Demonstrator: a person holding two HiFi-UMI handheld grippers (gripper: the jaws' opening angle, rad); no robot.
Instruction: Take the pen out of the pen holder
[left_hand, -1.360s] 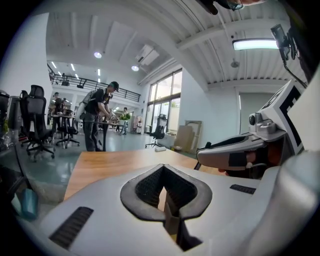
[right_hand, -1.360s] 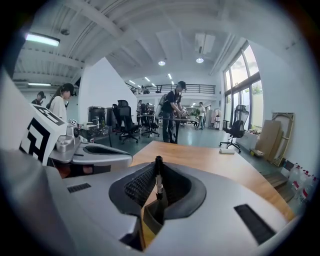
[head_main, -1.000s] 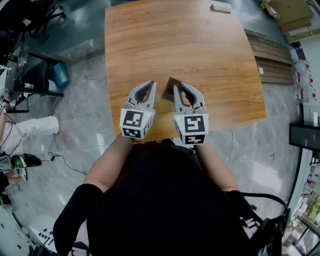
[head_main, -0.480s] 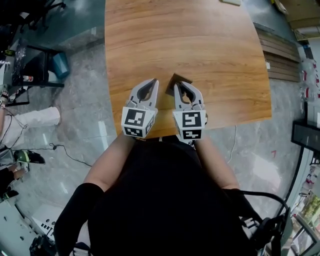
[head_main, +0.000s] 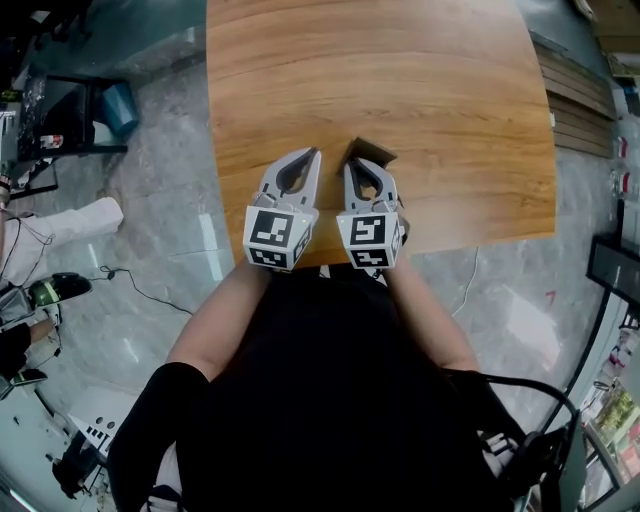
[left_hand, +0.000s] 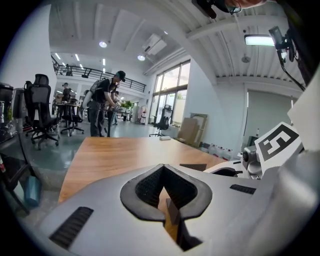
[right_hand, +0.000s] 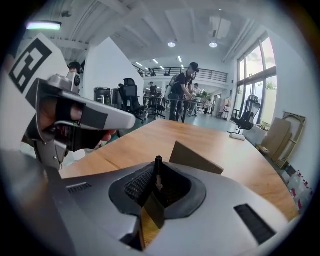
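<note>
A brown box-shaped pen holder (head_main: 372, 151) stands on the wooden table (head_main: 400, 70) close to its near edge. My right gripper (head_main: 351, 166) has its tips right beside the holder's near left side. In the right gripper view a thin black pen (right_hand: 158, 174) stands upright between the tips of the right gripper (right_hand: 158, 163), whose jaws are closed against it, with the holder (right_hand: 196, 157) just behind. My left gripper (head_main: 314, 153) sits alongside to the left, shut with nothing in it; the left gripper view shows only table through the hollow of the left gripper (left_hand: 163, 169).
A small white object (right_hand: 236, 136) lies at the table's far end. Beyond it a person (right_hand: 183, 95) stands among office chairs (right_hand: 129, 97). On the floor to the left are a blue bin (head_main: 120, 105) and cables. The table's near edge runs just under both grippers.
The two grippers have drawn a little closer together beside the pen holder. The head view has shifted slightly, so the table sits lower in the picture.
</note>
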